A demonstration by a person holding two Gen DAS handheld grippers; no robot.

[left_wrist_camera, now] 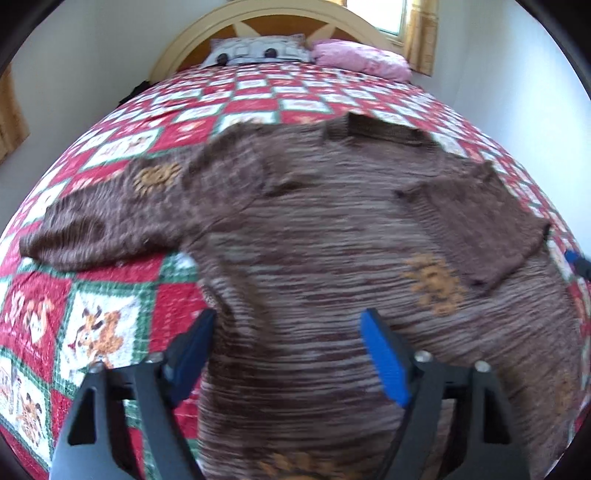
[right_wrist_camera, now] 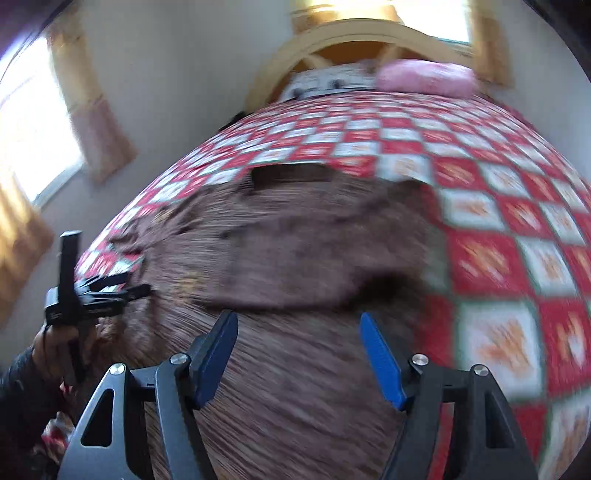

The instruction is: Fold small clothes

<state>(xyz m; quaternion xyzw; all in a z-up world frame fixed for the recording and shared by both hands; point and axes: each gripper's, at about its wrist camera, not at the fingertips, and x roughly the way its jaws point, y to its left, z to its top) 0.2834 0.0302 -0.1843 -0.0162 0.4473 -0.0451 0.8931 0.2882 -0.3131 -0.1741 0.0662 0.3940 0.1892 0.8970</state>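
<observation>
Left wrist view first: to the left of the jaws, the red, white and green quilt [left_wrist_camera: 107, 325] covers the bed, and one sleeve [left_wrist_camera: 110, 225] of the brown sweater [left_wrist_camera: 314, 229] stretches out flat across it. The left gripper [left_wrist_camera: 291, 325] is open, nothing between its jaws, which stand over the sweater's lower body. Ahead of the jaws lies the sweater's chest, with the collar [left_wrist_camera: 384, 129] at the far end. To the right of the jaws, the other sleeve [left_wrist_camera: 476, 225] is folded inward over the body. Beyond, at the headboard [left_wrist_camera: 229, 33], sit a white patterned pillow [left_wrist_camera: 258, 51] and a pink pillow [left_wrist_camera: 362, 55].

Right wrist view, blurred: far left of the jaws, a hand [right_wrist_camera: 55, 343] holds the left gripper beside the sweater's edge. The right gripper [right_wrist_camera: 299, 321] is also open and empty, its jaws above the sweater [right_wrist_camera: 295, 236], which spreads ahead of them. To the right of the jaws lies bare quilt [right_wrist_camera: 517, 258].
</observation>
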